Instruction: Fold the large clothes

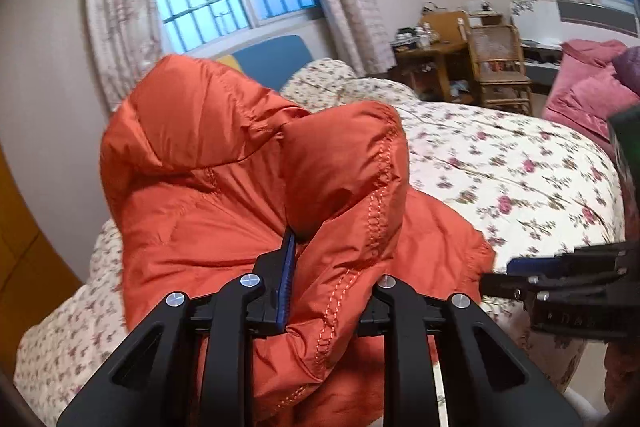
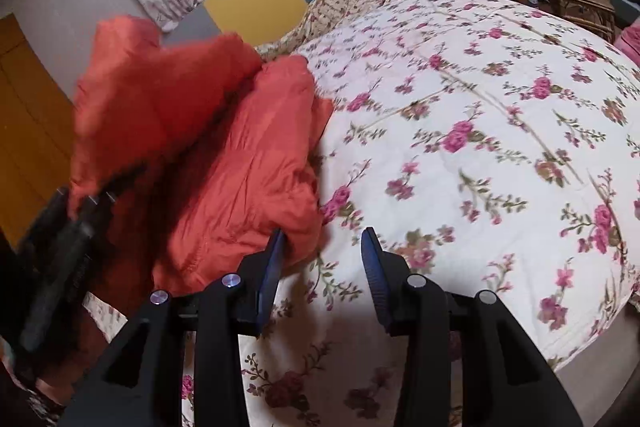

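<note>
Bedroom, floral quilted bed point(image 2: 460, 131): left gripper point(image 1: 320, 287) clamps the bunched orange padded jacket point(image 1: 248, 163); right gripper point(image 2: 320, 263) spread, empty. Folding appears barely begun.

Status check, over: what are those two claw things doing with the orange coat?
Left gripper clamped on orange jacket, lifted. Right gripper open, empty, over floral quilt. Nothing blocking.

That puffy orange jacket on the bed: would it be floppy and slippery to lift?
Probably floppy: the jacket slumps in soft folds around the left hand-held gripper. Likely light for its bulk, since the quilted panels look puffed. Its sheen suggests smooth fabric that might slip from the fingers.
</note>
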`<state>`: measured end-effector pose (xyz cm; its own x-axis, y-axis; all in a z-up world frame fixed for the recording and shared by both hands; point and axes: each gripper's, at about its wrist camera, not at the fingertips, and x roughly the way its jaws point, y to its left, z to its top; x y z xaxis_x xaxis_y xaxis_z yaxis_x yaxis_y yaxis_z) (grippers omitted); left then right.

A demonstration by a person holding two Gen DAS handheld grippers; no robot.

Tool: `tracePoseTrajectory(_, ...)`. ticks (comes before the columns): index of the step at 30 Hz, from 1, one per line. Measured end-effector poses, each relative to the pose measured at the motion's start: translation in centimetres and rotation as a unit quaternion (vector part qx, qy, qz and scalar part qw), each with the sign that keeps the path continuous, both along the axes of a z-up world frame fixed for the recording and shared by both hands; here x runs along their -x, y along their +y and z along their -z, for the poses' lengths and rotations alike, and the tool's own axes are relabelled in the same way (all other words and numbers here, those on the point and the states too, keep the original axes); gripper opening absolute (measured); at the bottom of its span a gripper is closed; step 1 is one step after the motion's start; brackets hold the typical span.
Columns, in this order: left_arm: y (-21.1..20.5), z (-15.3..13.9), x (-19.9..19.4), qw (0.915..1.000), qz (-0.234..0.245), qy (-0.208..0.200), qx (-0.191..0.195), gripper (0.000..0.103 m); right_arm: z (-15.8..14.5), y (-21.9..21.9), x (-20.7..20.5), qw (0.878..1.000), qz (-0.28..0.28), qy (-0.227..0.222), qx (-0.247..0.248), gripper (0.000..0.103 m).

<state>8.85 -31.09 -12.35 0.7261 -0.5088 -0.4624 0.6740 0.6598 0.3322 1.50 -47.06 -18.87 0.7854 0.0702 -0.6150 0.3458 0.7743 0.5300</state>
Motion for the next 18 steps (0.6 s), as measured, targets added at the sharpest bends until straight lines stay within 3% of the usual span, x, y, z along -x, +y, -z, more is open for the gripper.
tracePoseTrajectory(6, -1.2, 3.2, 1.1, 0.9992, 0.032, -0.009, -0.025, 0.02, -2.2, -0.8, 0.8, 0.999, -0.001, -0.038, 0.012, 0.039)
tracePoseTrajectory(12, -1.0, 3.9, 1.2, 0.9984, 0.055, 0.009, -0.005, 0.02, -3.9, -0.5, 0.6, 0.995, -0.043, -0.086, -0.017, 0.04)
tracePoseTrajectory(15, -0.9, 3.9, 1.1, 0.9983, 0.058, 0.009, -0.003, 0.02, -4.9, 0.0, -0.2, 0.99, -0.071, -0.116, -0.03, 0.05)
tracePoseTrajectory(18, -0.9, 4.1, 1.3, 0.9983, 0.058, 0.005, -0.004, 0.02, -5.6, 0.6, -1.2, 0.987, -0.094, -0.125, -0.04, 0.051)
